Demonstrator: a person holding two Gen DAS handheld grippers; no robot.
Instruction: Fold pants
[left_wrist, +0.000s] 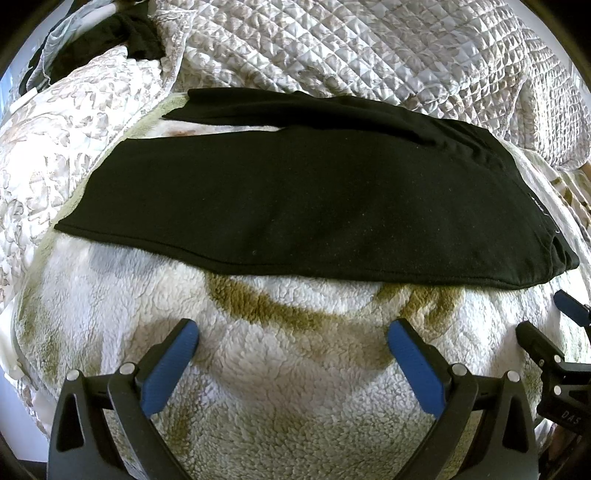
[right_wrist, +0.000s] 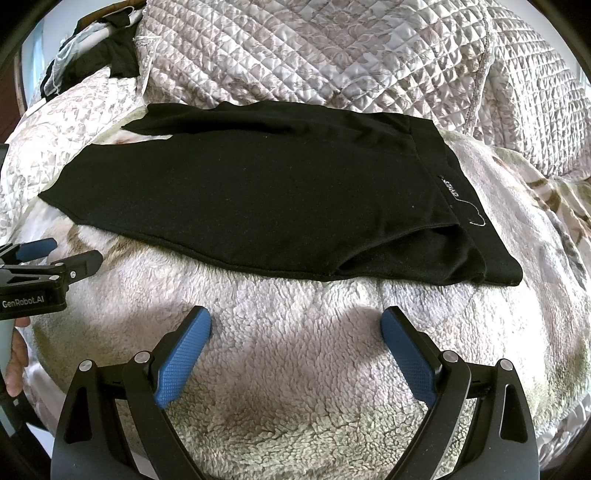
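Note:
Black pants lie flat on a fleecy white blanket, legs pointing left, waistband at the right; one leg lies over the other with the far leg's hem showing behind. They also show in the right wrist view, with a white-lettered waistband tag. My left gripper is open and empty, hovering over the blanket just short of the pants' near edge. My right gripper is open and empty, near the near edge, closer to the waistband. Each gripper shows in the other's view: the right gripper, the left gripper.
A quilted floral bedspread is bunched up behind the pants. Another dark garment lies at the far left on the bedspread. The fleecy blanket has olive patterning and extends toward me.

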